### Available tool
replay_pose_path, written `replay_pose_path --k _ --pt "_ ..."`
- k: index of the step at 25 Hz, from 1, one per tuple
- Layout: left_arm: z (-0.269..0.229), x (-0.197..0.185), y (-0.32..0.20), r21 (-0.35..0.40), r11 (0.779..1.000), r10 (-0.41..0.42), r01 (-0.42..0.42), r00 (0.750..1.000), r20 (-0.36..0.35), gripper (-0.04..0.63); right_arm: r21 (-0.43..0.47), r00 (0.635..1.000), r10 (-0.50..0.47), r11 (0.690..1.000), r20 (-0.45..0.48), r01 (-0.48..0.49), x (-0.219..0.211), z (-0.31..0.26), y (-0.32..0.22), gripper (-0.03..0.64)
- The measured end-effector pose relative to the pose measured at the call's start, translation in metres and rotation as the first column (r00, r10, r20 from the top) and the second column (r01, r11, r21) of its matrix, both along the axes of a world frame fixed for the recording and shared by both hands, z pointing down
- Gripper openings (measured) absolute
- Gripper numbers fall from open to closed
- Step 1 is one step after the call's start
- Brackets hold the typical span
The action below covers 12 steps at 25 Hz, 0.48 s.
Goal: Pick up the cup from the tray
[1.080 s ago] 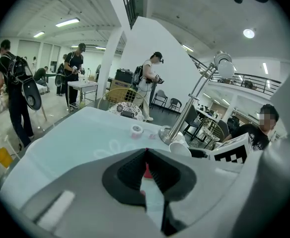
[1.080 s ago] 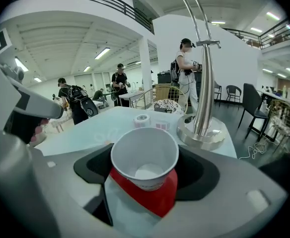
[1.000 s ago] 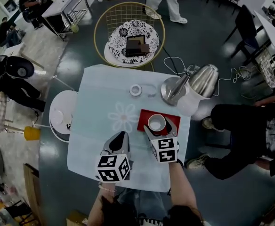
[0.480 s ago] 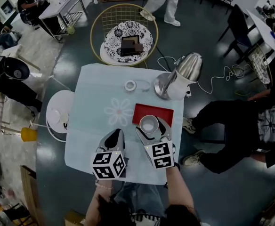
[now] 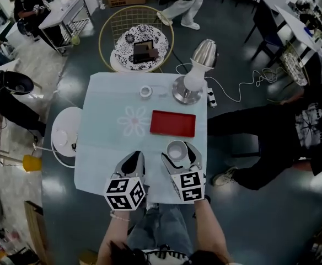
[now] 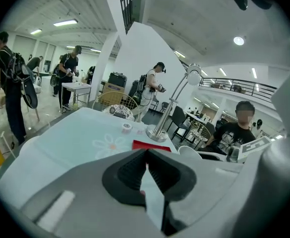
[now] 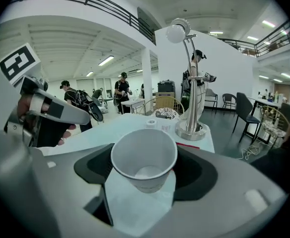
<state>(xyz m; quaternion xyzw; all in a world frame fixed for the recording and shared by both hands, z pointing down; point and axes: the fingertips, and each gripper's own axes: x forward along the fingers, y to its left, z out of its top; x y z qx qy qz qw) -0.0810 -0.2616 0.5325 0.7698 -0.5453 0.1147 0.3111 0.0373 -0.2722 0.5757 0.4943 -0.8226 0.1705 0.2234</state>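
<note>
A white paper cup (image 5: pixel 177 150) (image 7: pixel 144 163) sits upright between the jaws of my right gripper (image 5: pixel 178 153) (image 7: pixel 144 168), which is shut on it and holds it above the table, nearer to me than the tray. The red tray (image 5: pixel 173 123) (image 6: pixel 151 145) lies flat and bare on the pale blue tablecloth (image 5: pixel 111 148). My left gripper (image 5: pixel 132 163) (image 6: pixel 146 171) hovers beside the right one over the front of the table, its jaws shut with nothing between them.
A silver desk lamp (image 5: pixel 191 76) (image 7: pixel 188 78) stands at the table's far right corner, and a small tape roll (image 5: pixel 145 91) lies at the far middle. A round wire chair (image 5: pixel 135 38) stands beyond the table. A person in black (image 5: pixel 282 127) sits to the right.
My right gripper has lifted the cup off the red tray and drawn it back toward me. The tray now lies bare. The left gripper has stayed beside it.
</note>
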Motion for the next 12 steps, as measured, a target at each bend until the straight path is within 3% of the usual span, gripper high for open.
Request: replay_pose_path --k 12 --pt "0.034 0.008 0.034 -0.011 0.999 0.038 -0.038 0.999 -0.007 0.000 -0.031 0.999 0.031 0.999 0.019 -0.030 -0.007 0.049 0.051 0.377"
